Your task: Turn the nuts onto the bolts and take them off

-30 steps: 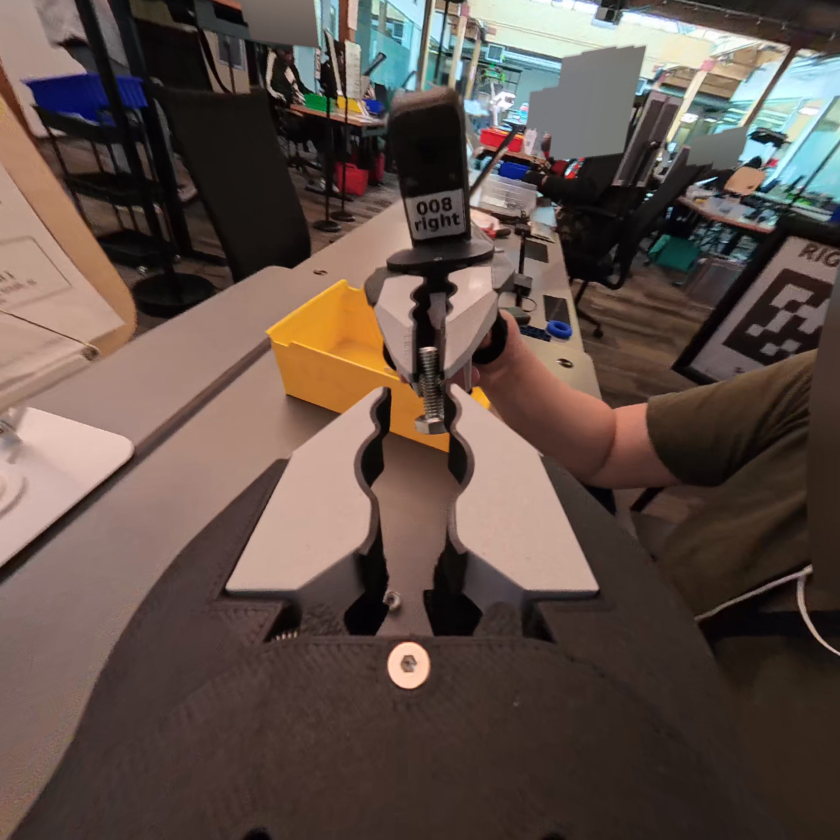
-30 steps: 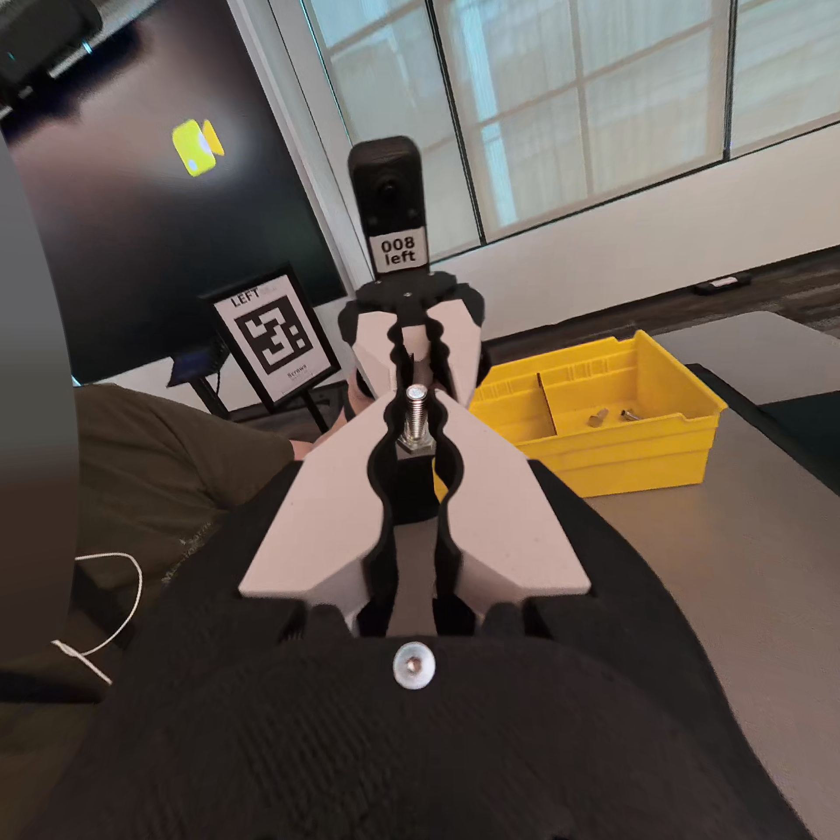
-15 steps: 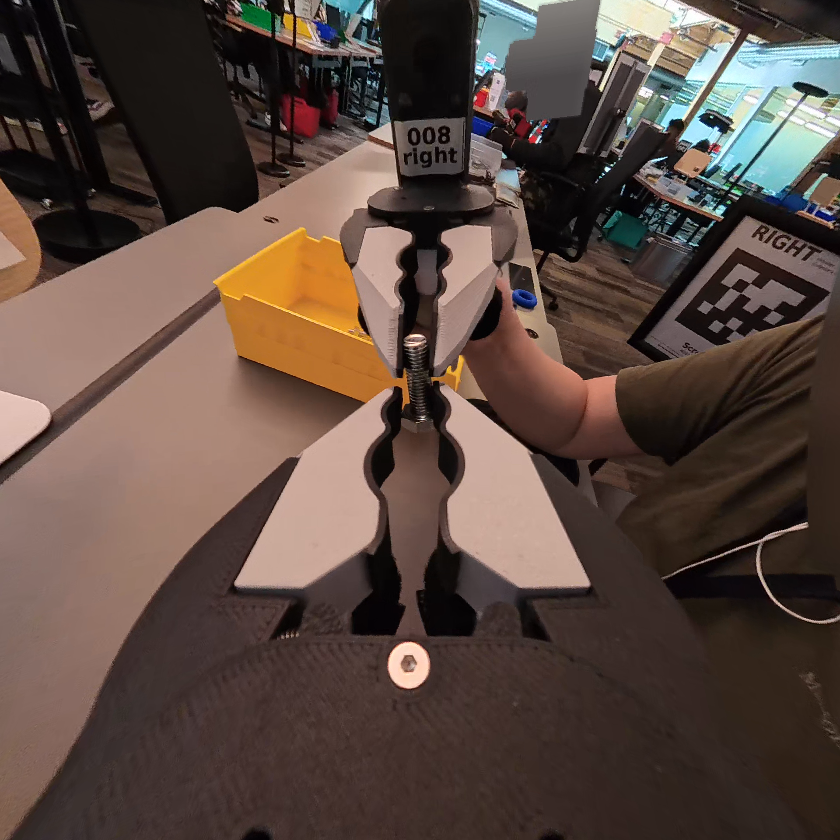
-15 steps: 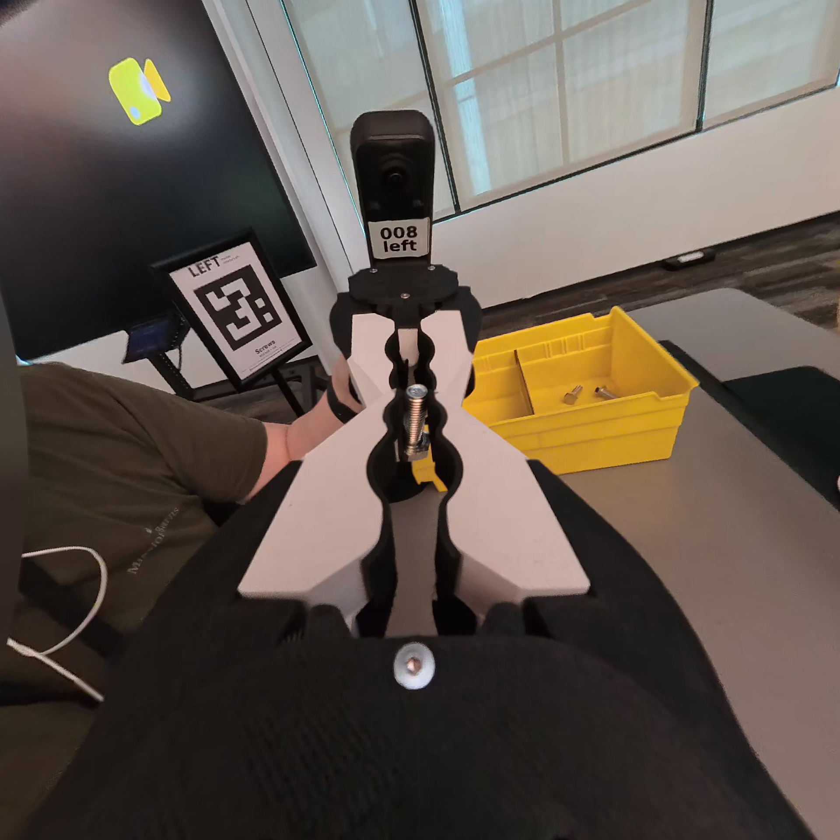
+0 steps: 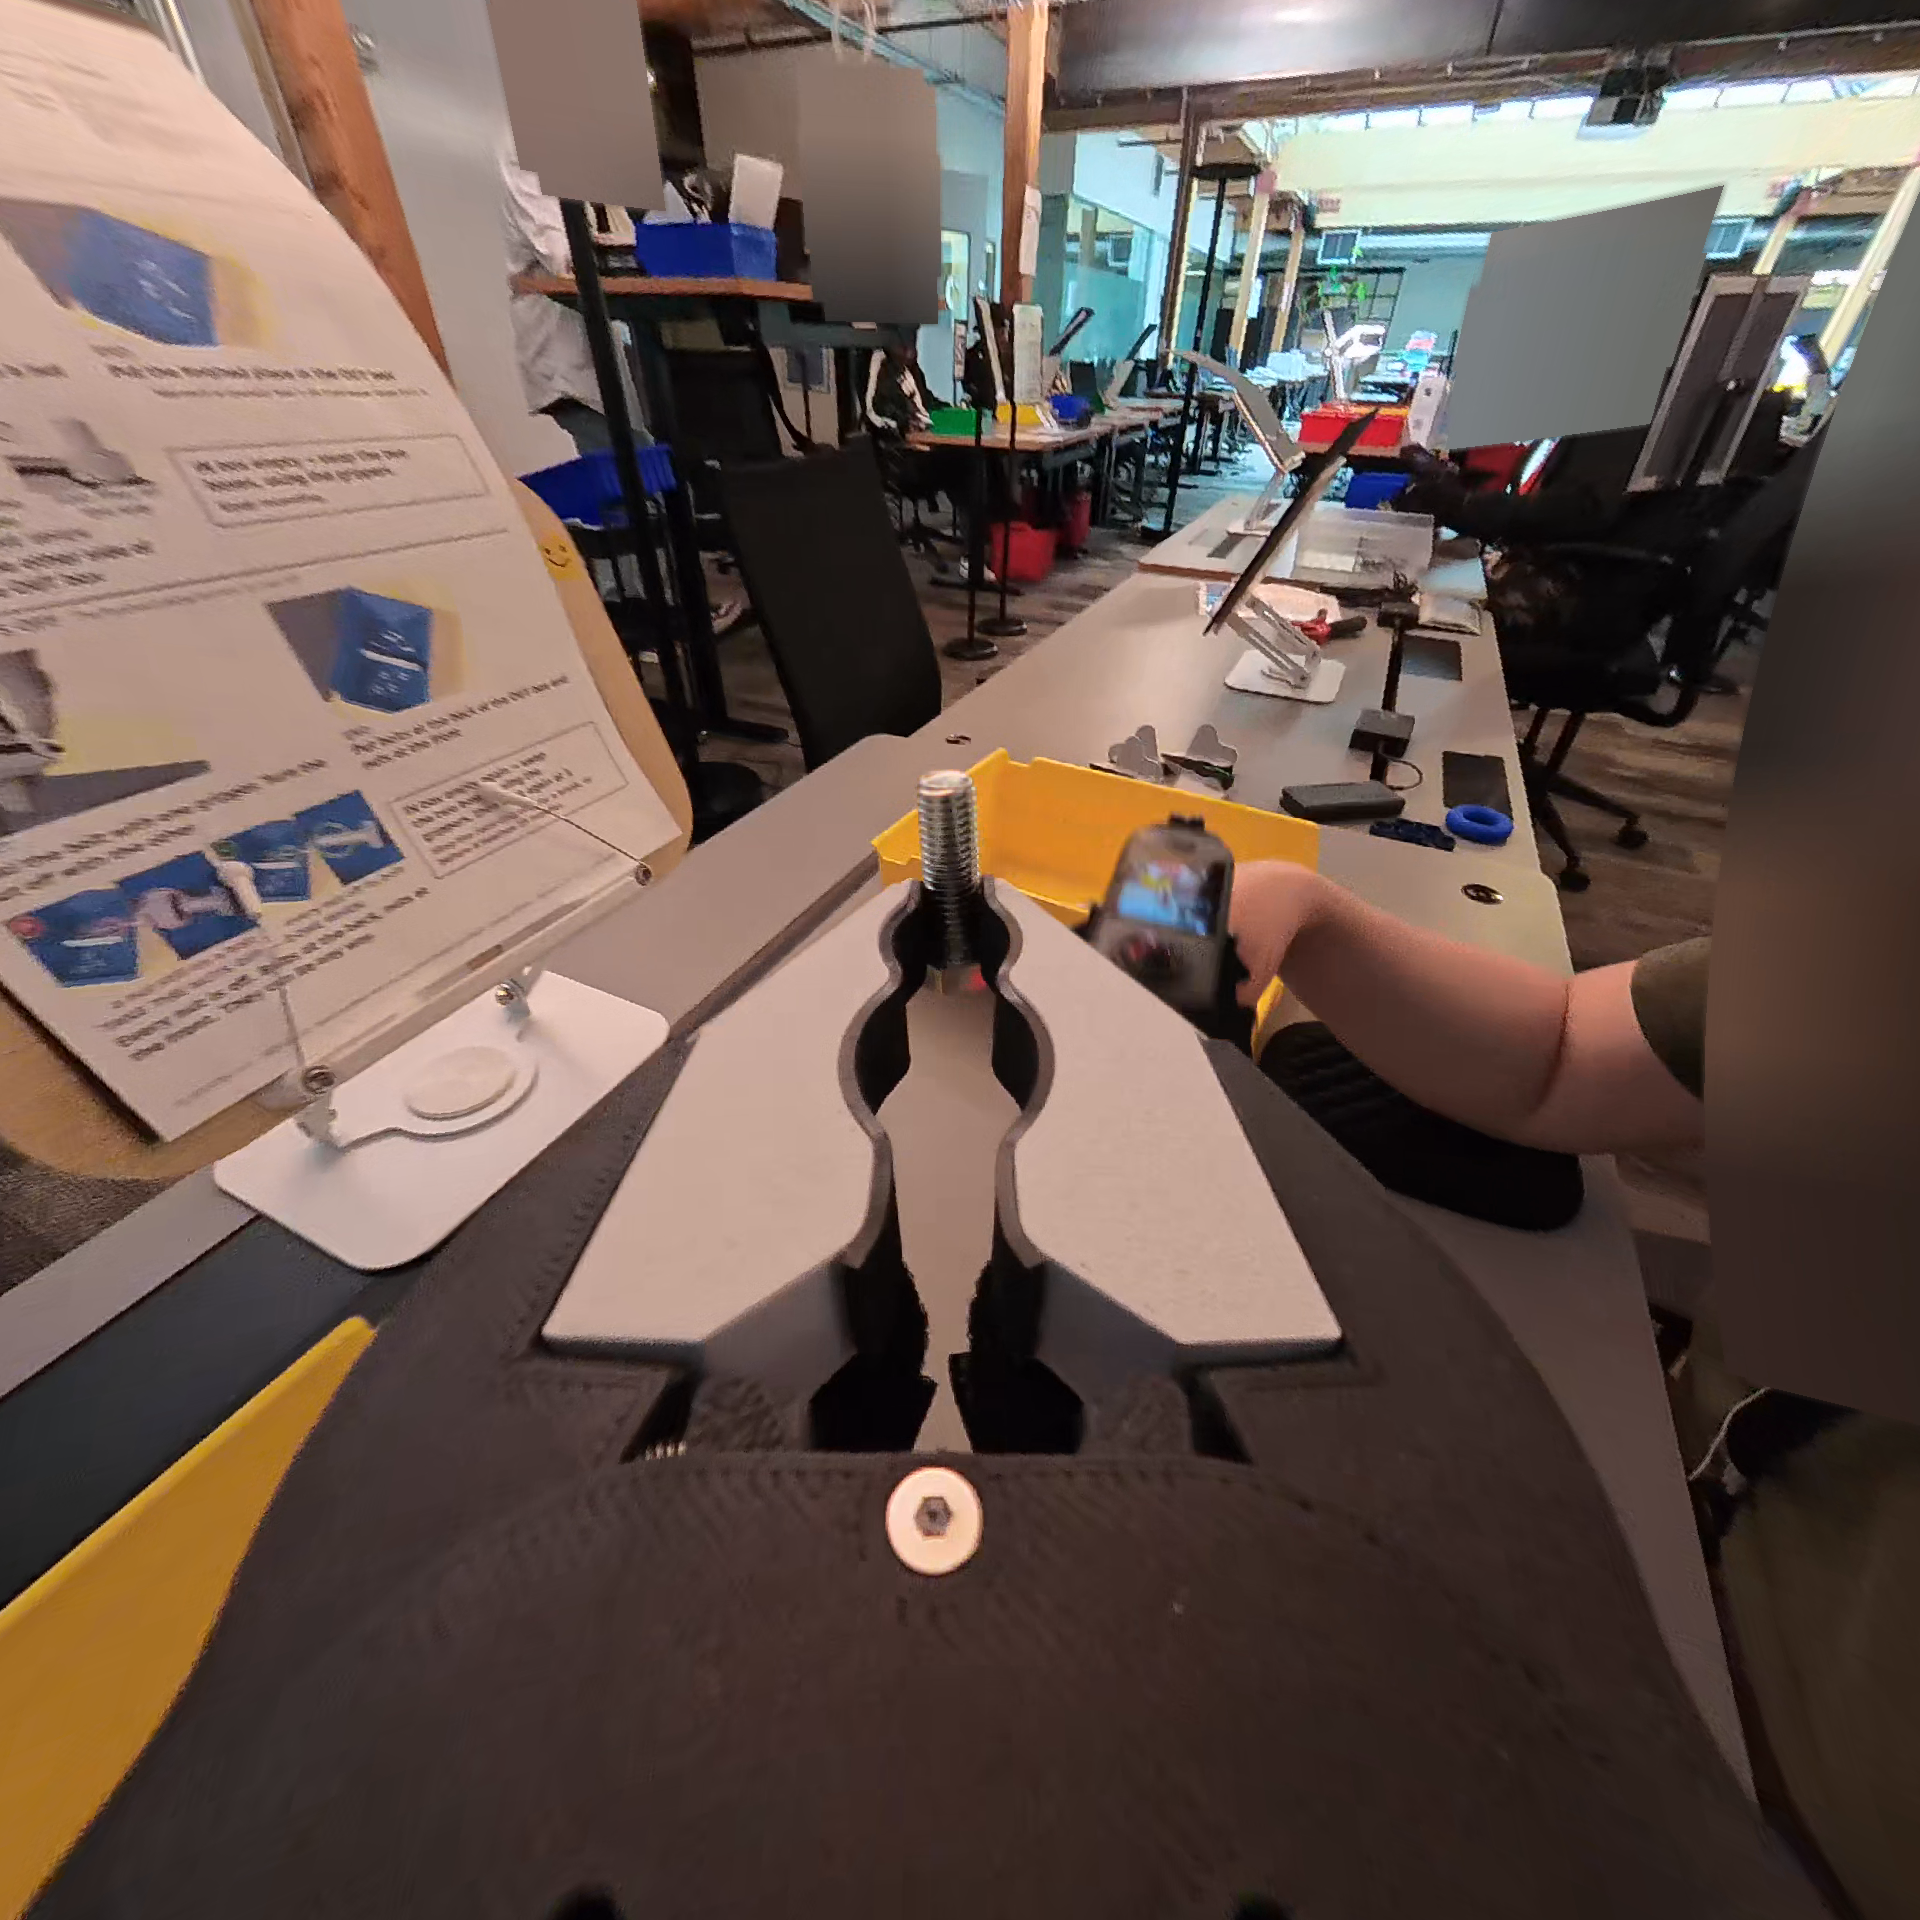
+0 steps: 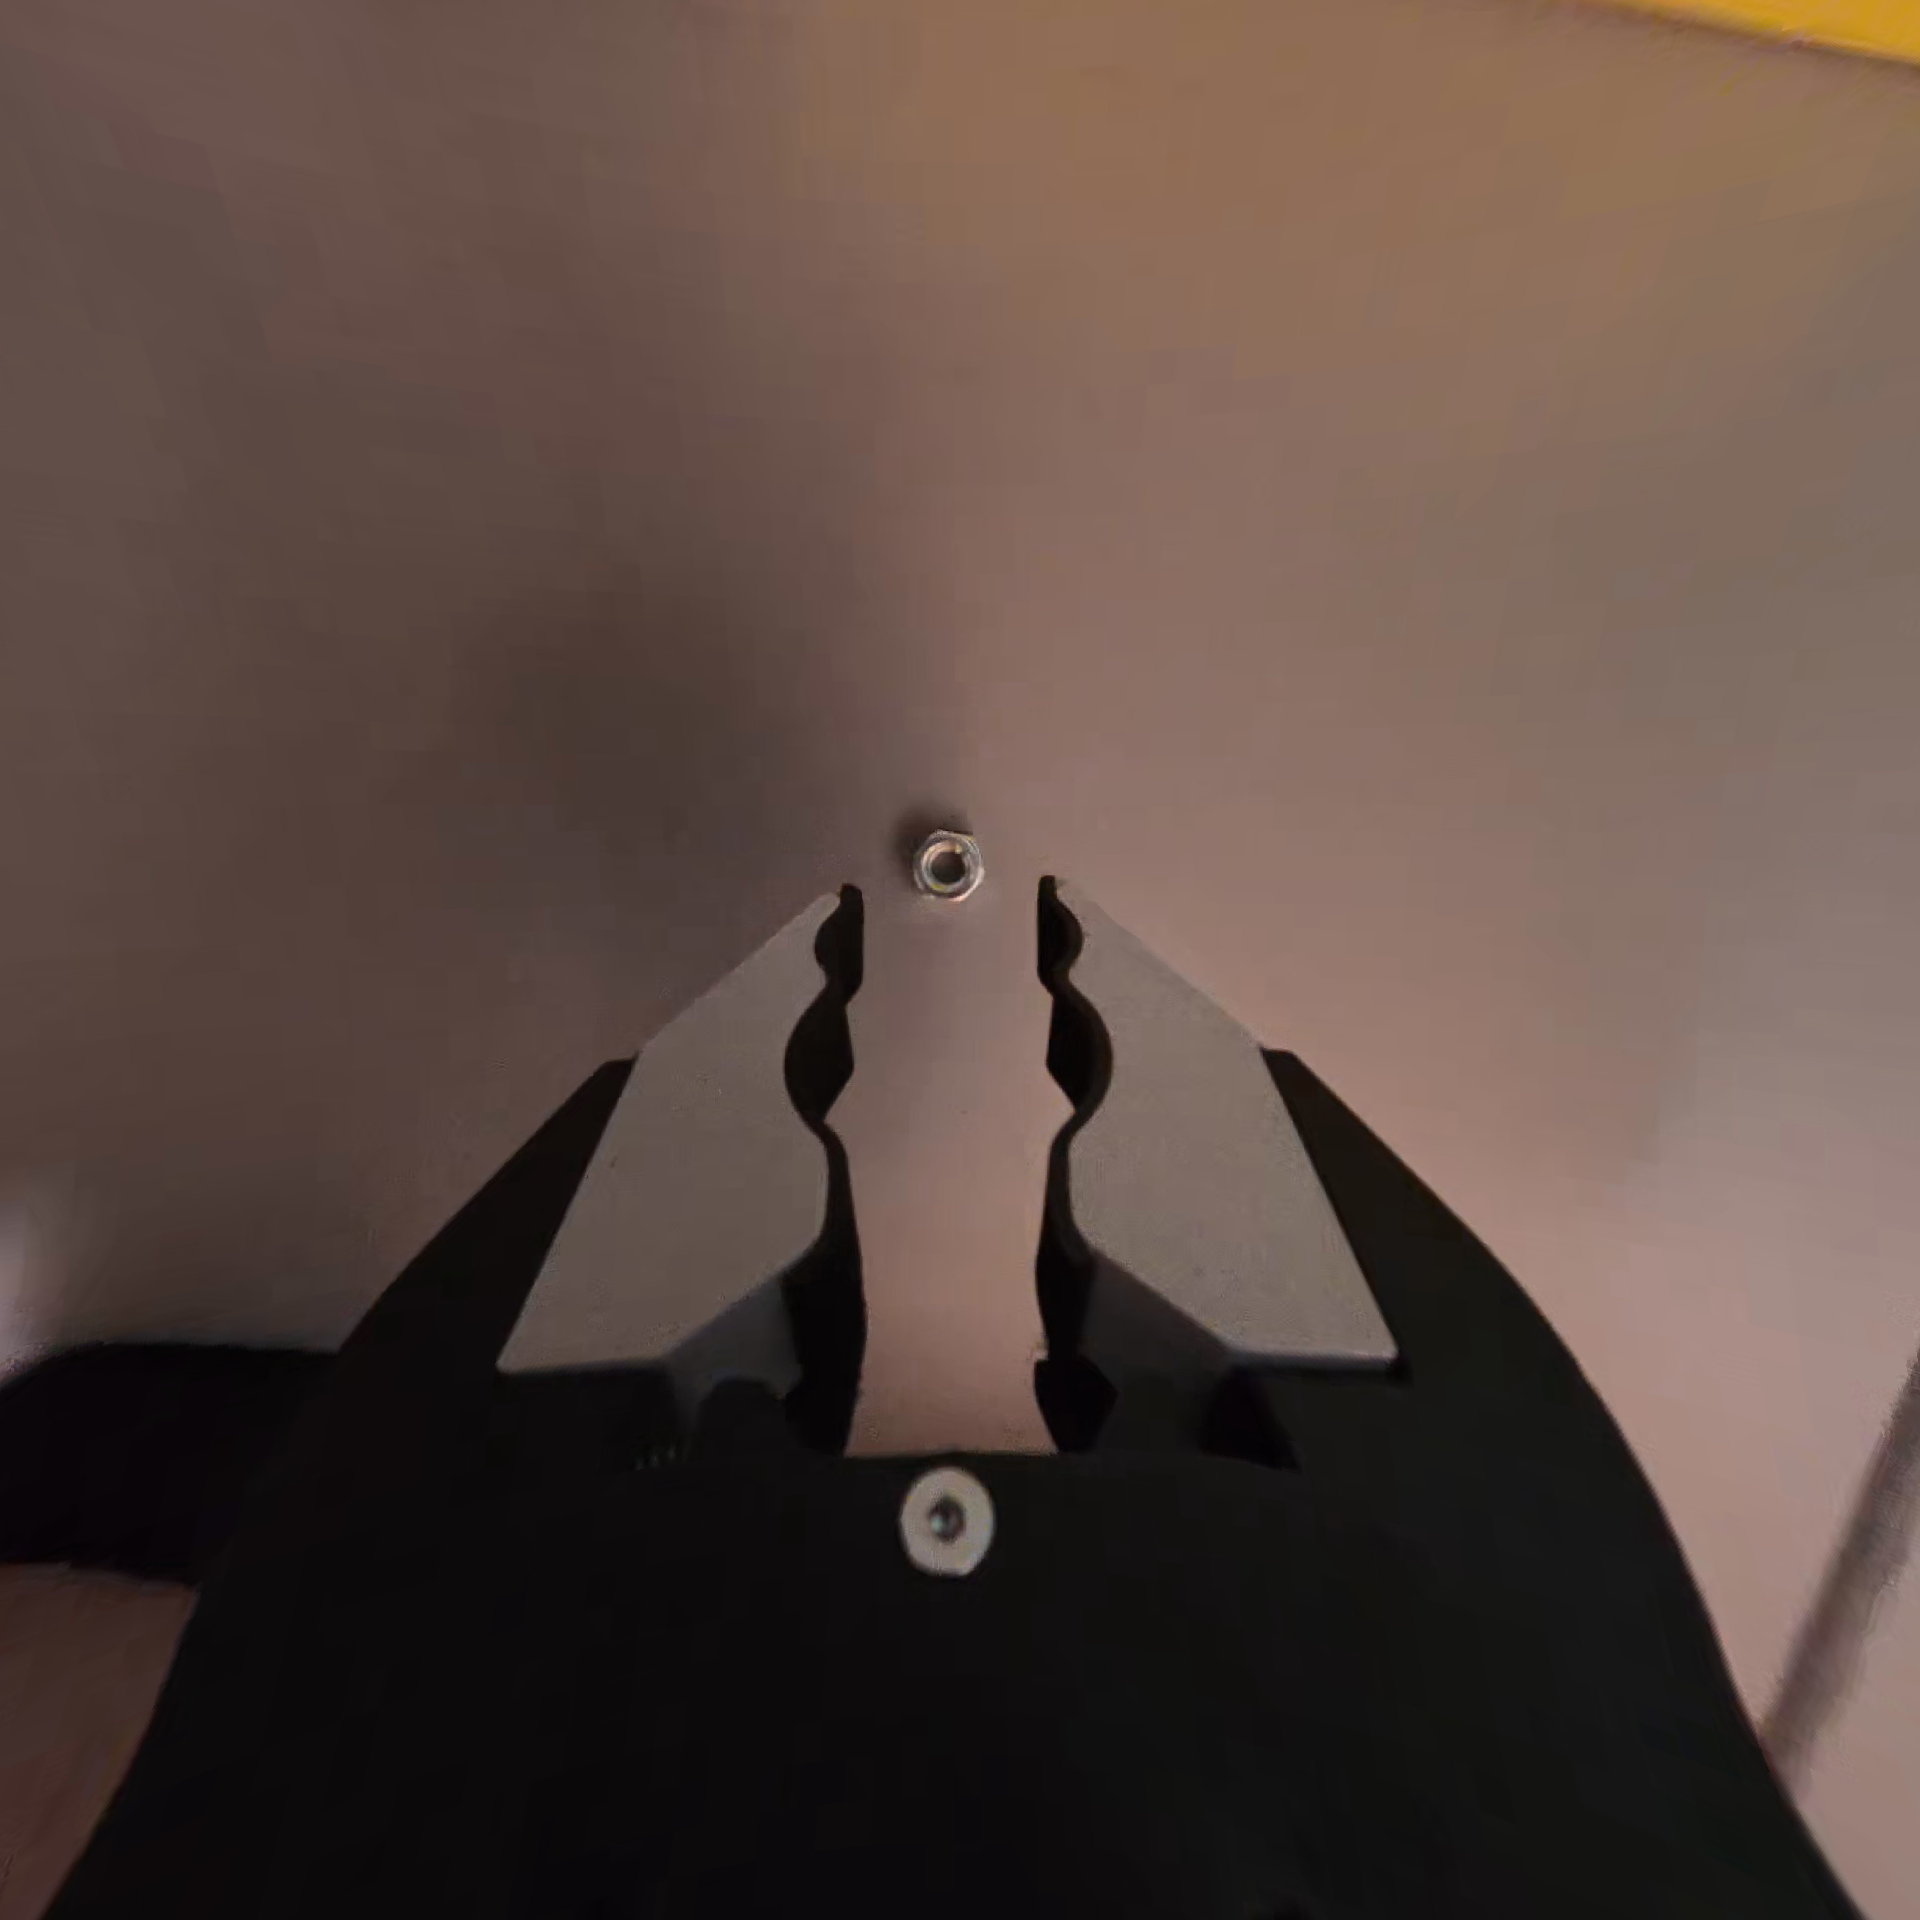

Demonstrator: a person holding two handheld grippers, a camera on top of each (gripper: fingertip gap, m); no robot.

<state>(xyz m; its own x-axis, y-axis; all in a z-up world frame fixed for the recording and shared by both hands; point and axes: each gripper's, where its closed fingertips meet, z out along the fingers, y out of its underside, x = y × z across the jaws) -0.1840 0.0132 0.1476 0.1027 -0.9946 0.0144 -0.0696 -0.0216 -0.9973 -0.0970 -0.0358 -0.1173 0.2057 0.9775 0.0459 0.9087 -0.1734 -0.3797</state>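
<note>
My left gripper (image 5: 948, 914) is shut on a silver bolt (image 5: 945, 852). The bolt's head sits between the jaws and its threaded shaft sticks out forward past the tips. My right gripper (image 6: 948, 889) is open and empty, pointing down at the table. A small silver hex nut (image 6: 943, 865) lies flat on the table just beyond its fingertips, centred between them. In the left wrist view the right gripper's body and camera (image 5: 1169, 920) show blurred, low over the table, in front of a yellow bin (image 5: 1091, 821).
A tilted instruction sheet (image 5: 260, 644) on a white stand (image 5: 447, 1101) stands on the grey table (image 5: 1434, 883) at left. A person's forearm (image 5: 1434, 1029) reaches in from the right. A yellow bin edge (image 6: 1766, 21) shows at the top right of the right wrist view. The gap from one gripper's tips to the other's is roughly 30 cm.
The bolt has passed from my right gripper to my left. My right gripper has opened, swung down to face the table over the nut. My left gripper has swung left.
</note>
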